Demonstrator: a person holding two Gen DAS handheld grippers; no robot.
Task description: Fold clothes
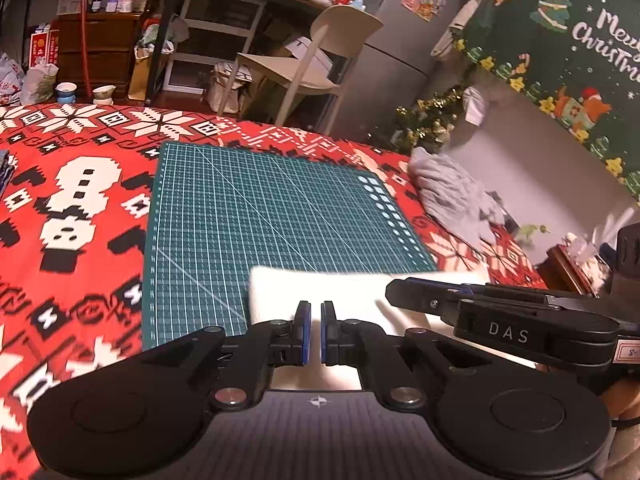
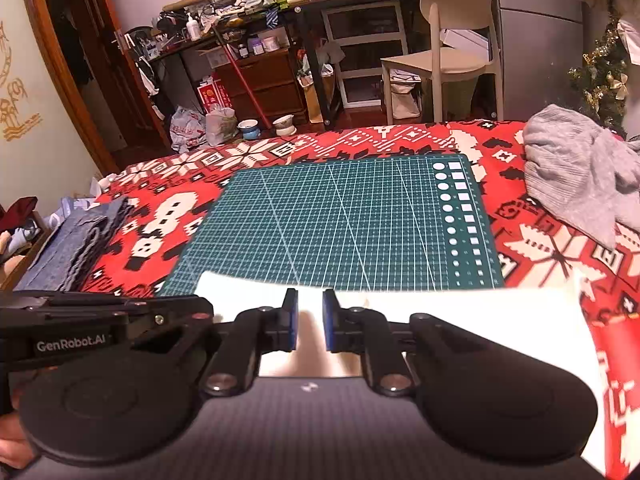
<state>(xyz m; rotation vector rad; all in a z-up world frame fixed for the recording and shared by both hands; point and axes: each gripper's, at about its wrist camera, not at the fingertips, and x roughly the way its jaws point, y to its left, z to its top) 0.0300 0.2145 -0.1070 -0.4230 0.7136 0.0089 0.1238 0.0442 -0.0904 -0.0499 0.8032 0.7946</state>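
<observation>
Cluttered room at the back, with a pale chair (image 2: 448, 60) and loaded shelves, and in front a red patterned cover (image 2: 360, 140) spread under a green cutting mat (image 2: 340, 216). Across the mat's near edge, and running off it to the right over the cover, a flat white garment (image 2: 460, 320), bright enough to wash out its surface. Over it the left gripper (image 1: 312, 332), pads parted by only a narrow slit, and close beside it the right gripper (image 2: 309, 320), pads a little wider apart; white cloth behind both gaps, apparently not clamped by either. Off to the right a rumpled grey heap (image 2: 572, 176), well apart from the mat; at the far left a flat blue denim stack (image 2: 68, 248). Likely trouble from here: closing on one layer only and dragging the garment askew; pinching at uneven points, so giving a crooked fold; snagging the mat's edge or the cover along with the cloth; knocking one gripper against the other, given how close together. Hard to make out: seams, hems or layers in the glare, hence whether already folded or lying single. Hidden under the gripper bodies: the garment's near edge. Cut off at the frame: its right corner, part of the grey heap, and most of the hands.
</observation>
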